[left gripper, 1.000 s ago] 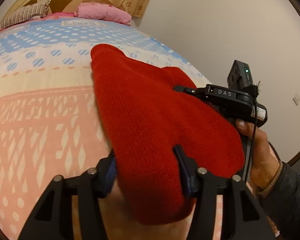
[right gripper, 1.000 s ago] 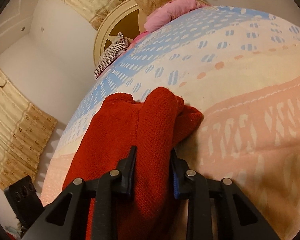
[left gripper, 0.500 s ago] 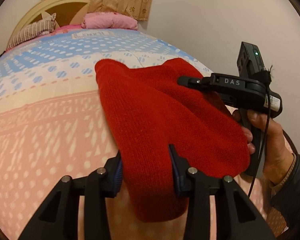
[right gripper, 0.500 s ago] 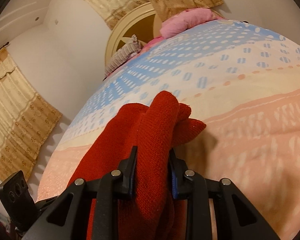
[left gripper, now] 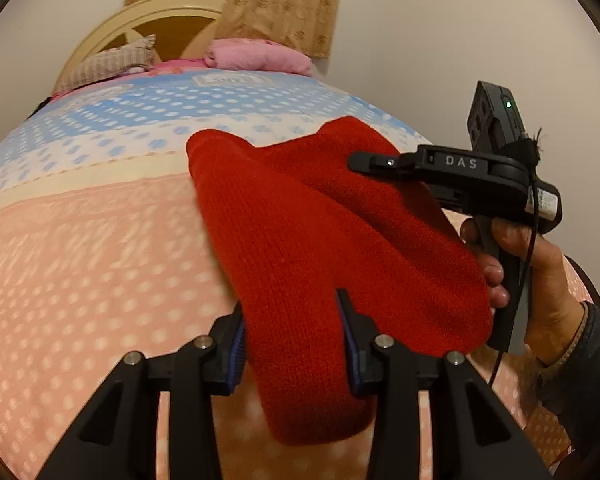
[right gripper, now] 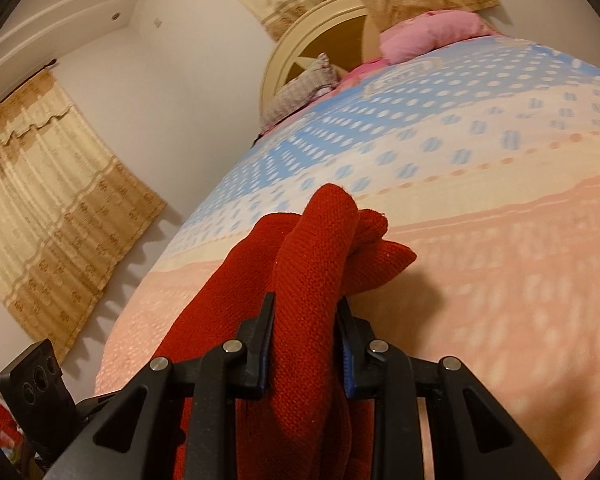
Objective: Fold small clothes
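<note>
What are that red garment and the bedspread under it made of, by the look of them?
Red garment: a thick knit, likely wool or acrylic; rows of small loops show, matte and soft, bunching where each gripper clamps it. Bedspread: a thin printed woven cloth, probably cotton or a blend; smooth and flat, patterned in pink, cream and blue, without sheen.

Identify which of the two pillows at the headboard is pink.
The pink pillow is the one in front of the curtain, nearer the wall. The striped grey pillow lies beside it against the cream headboard.
</note>
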The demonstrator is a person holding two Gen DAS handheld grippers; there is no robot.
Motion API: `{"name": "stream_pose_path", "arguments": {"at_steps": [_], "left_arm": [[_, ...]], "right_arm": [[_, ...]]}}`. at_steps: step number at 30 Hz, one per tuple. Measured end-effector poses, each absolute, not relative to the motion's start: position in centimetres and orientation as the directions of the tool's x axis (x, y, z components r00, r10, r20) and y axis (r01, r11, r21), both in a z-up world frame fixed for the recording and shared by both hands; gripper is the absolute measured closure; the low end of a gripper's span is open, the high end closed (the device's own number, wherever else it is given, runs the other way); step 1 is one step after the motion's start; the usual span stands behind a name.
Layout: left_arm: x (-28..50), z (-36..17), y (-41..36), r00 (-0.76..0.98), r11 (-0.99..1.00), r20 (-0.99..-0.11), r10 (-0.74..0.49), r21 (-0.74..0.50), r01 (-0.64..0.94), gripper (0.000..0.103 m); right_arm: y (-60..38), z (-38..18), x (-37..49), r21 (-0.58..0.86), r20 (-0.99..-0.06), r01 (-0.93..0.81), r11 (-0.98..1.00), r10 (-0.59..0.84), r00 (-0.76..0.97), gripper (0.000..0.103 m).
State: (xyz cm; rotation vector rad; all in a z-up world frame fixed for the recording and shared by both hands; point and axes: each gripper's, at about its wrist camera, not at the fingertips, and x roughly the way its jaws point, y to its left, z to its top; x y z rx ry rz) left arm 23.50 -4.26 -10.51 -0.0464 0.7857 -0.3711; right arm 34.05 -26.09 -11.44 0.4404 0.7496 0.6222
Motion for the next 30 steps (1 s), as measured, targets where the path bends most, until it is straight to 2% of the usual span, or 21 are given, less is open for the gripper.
{"name": "stream_pose_path", "arguments": {"at_steps": [9, 30], "left_arm": [[21.6, -9.7, -0.1, 0.702, 0.963, -0.660, -0.267, -0.155, 0.220, 0.062], [16.8, -10.2, 7.2, 0.758, 0.990, -0.641, -0.122, -0.131, 0.049, 0.063]], "right_arm": [[-19.4, -11.3, 33.4, 0.594, -0.463, -0.438, 0.675, 0.732, 0.500, 0.076], [-7.6, -12.0, 32.1, 0.606, -0.466, -0.541, 0.583, 0.812, 0.352, 0.076]]}}
